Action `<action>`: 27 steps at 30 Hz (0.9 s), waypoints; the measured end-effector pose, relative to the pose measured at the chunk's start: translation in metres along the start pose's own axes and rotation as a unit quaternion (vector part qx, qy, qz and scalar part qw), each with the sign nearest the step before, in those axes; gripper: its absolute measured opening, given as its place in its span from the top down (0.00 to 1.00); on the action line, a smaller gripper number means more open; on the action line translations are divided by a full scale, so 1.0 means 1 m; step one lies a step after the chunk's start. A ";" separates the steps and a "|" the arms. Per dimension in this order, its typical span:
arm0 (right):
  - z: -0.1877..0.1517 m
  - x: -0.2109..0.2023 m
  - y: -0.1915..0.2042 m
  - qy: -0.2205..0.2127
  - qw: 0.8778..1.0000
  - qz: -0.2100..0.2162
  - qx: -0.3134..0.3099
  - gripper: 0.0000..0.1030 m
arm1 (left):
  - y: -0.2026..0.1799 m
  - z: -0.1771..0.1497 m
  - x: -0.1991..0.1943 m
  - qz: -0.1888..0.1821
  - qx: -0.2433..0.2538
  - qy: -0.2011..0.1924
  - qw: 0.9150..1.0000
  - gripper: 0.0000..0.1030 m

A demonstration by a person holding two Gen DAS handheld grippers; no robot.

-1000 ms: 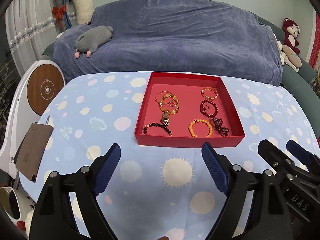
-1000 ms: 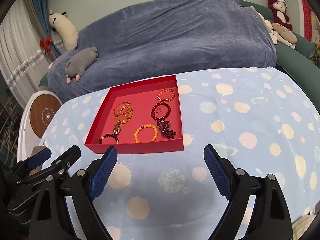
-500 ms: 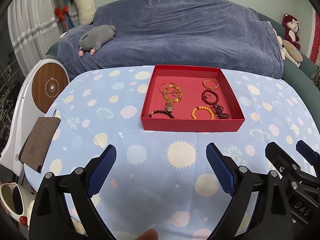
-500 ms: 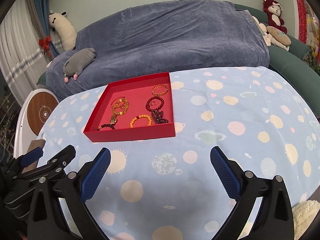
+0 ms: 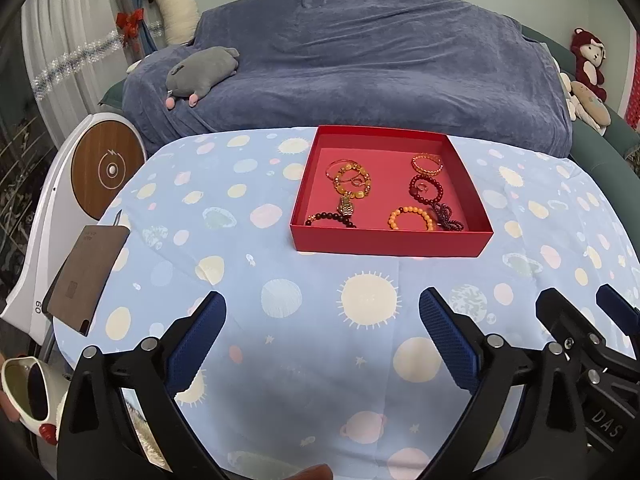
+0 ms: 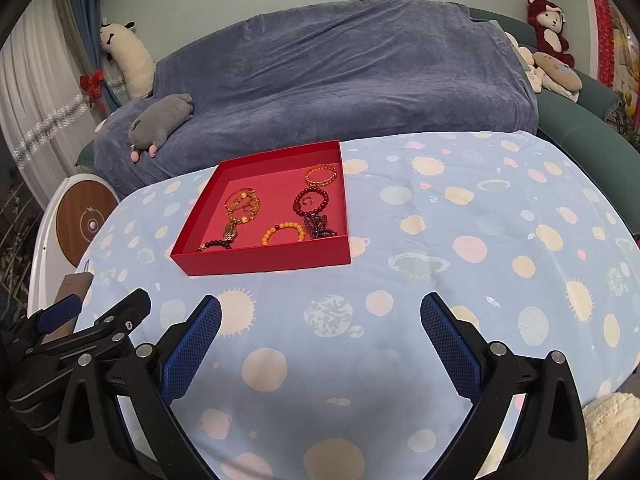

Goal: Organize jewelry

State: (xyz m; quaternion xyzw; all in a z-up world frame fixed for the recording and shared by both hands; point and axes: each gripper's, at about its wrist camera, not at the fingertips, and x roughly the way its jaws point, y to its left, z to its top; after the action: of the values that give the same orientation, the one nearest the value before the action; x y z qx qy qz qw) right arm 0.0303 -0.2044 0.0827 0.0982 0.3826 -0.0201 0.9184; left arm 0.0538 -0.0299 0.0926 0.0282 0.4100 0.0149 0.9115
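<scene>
A red tray point(image 5: 390, 244) point(image 6: 264, 260) sits on the planet-print tablecloth point(image 5: 240, 272) and holds several pieces of jewelry. Among them are an orange bead bracelet point(image 5: 412, 210), a dark red bead bracelet point(image 5: 412, 192), a black bead bracelet point(image 5: 330, 216), a gold bracelet point(image 5: 427, 172) and a gold watch point(image 5: 346, 205). My left gripper point(image 5: 322, 300) hovers over the cloth short of the tray; its jaws are opening with nothing between them. My right gripper point(image 6: 320, 302) stands open and empty beside it, to the tray's right.
A brown flat case point(image 5: 86, 264) overhangs the table's left edge. A white stand with a wooden disc point(image 5: 108, 170) is beyond that edge. A sofa under a blue blanket point(image 5: 360, 80) with a grey plush point(image 5: 200, 70) lies behind the table.
Both grippers have drawn back from the tray toward the near edge of the table, and both pairs of jaws have spread wider. The jewelry lies as before.
</scene>
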 end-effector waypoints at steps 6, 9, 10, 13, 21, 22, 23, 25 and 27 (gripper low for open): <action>0.000 -0.001 0.000 0.001 1.000 -0.001 -0.001 0.07 | -0.001 -0.001 0.001 -0.001 0.000 0.007 1.000 0.10; -0.001 -0.002 0.000 0.003 1.000 0.000 0.000 0.07 | -0.001 -0.001 0.002 -0.003 0.002 0.011 1.000 0.10; -0.002 -0.002 0.000 0.003 1.000 -0.001 -0.001 0.07 | -0.001 -0.002 0.002 -0.002 0.004 0.012 1.000 0.10; -0.004 -0.003 0.001 0.004 1.000 -0.004 -0.005 0.07 | -0.001 -0.003 0.003 -0.001 0.005 0.016 1.000 0.10; -0.007 -0.001 0.002 0.012 1.000 0.001 -0.006 0.07 | 0.000 -0.009 0.005 0.011 -0.001 0.022 1.000 0.10; -0.007 -0.001 0.003 0.012 1.000 0.001 -0.007 0.07 | 0.000 -0.009 0.005 0.011 -0.001 0.023 1.000 0.10; -0.007 -0.001 0.003 0.012 1.000 0.001 -0.008 0.07 | 0.001 -0.010 0.006 0.011 -0.003 0.024 1.000 0.10; -0.007 -0.001 0.003 0.012 1.000 0.001 -0.006 0.07 | 0.001 -0.009 0.006 0.012 -0.004 0.025 1.000 0.10; -0.007 -0.001 0.004 0.012 1.000 0.001 -0.007 0.07 | 0.001 -0.010 0.006 0.012 -0.004 0.026 1.000 0.10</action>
State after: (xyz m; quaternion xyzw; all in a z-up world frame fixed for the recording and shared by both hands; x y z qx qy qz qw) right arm 0.0251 -0.1993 0.0791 0.0926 0.3941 -0.0153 0.9143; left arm 0.0505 -0.0279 0.0821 0.0288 0.4331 0.0282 0.9004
